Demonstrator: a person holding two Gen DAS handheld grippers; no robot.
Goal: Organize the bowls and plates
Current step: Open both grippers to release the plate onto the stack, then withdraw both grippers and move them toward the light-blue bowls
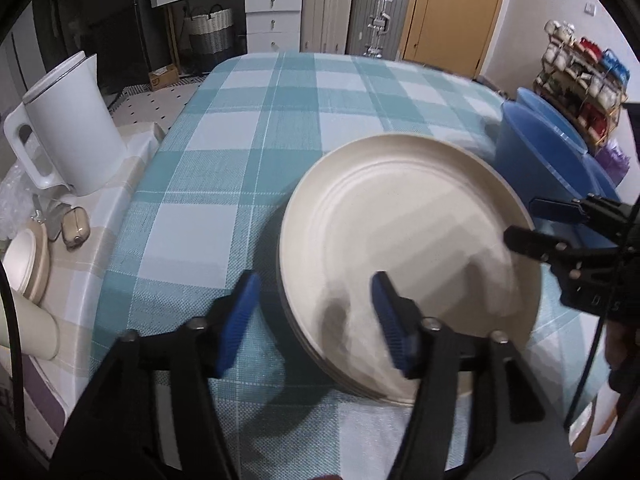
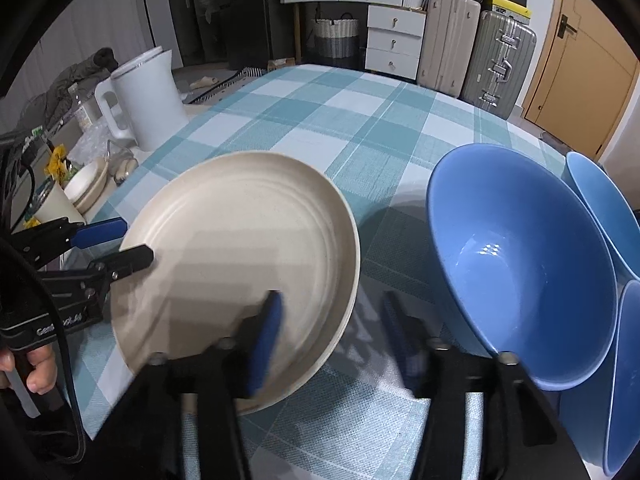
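The left gripper [image 1: 316,320] is wide open and holds nothing; its right finger hangs over the near rim of the stack of cream plates [image 1: 400,248], its left finger over the checked tablecloth [image 1: 224,152]. The right gripper [image 2: 332,336] is wide open and empty too, its left finger over the plates' edge. Just right of it stand blue bowls [image 2: 520,264], leaning. Farther, to the left, a white kettle [image 2: 144,100] stands
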